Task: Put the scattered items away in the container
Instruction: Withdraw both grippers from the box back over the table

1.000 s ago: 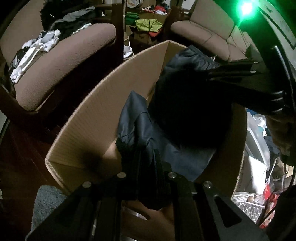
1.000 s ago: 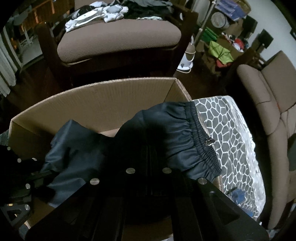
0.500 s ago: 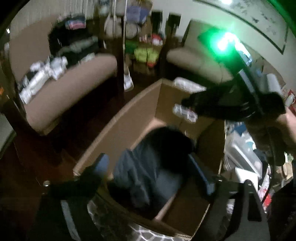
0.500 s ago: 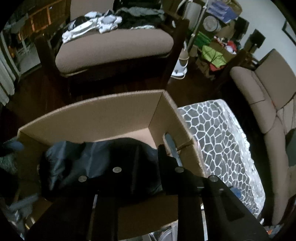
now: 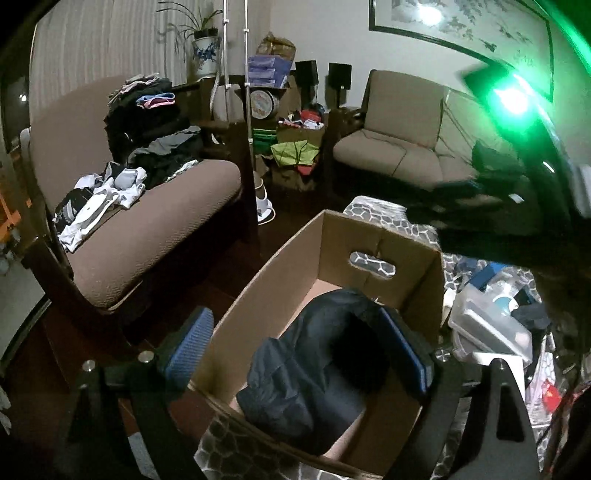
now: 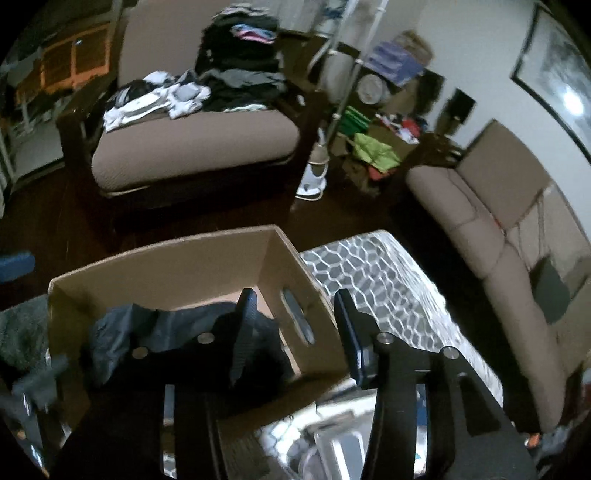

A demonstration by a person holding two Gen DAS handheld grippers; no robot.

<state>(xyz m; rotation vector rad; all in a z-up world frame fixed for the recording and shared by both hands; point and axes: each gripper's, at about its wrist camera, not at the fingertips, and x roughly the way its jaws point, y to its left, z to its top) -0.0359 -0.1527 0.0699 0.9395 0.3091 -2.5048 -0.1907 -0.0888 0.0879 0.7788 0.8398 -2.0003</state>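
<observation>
No text, label, brand, number or sign can be read in either view. The framed picture (image 5: pixel 461 33) on the wall and the round tin (image 5: pixel 262 104) on the shelf bear markings, but these are too small and blurred to make out.

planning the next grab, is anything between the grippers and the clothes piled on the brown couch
Yes. The open cardboard box with the dark navy garment in it sits directly below both grippers, and bare dark floor lies between the box and the brown couch holding the clothes pile.
</observation>
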